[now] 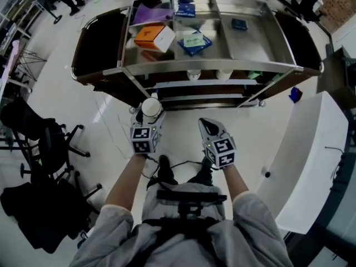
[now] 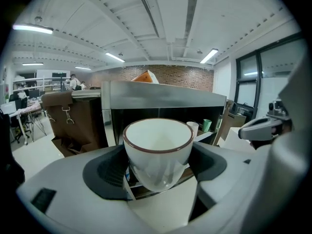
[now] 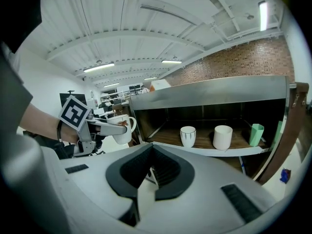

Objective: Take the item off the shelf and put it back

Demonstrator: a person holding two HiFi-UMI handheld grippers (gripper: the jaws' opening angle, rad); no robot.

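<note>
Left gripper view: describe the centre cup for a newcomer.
Before the stainless-steel shelf cart, the left gripper holds a white ceramic cup. Brown-rimmed, it alone is off the shelf, where a striped cup, plain white cup and green cup stand.

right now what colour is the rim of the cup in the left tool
Dark brown rim on a white cup, clearest in the left gripper view.

Grey short-sleeved shirt (image 1: 111, 230). Black chest harness (image 1: 189, 197) with bracket. Dark trousers (image 1: 183, 178), black shoes (image 1: 164, 168). Left gripper (image 1: 151, 111) and right gripper (image 1: 207, 125): light grey shells, dark ribbed pads (image 3: 170, 172). Each carries a cube (image 1: 142, 140) with black-and-white square markers. Black cable (image 3: 59, 130) loops near left wrist.
</note>
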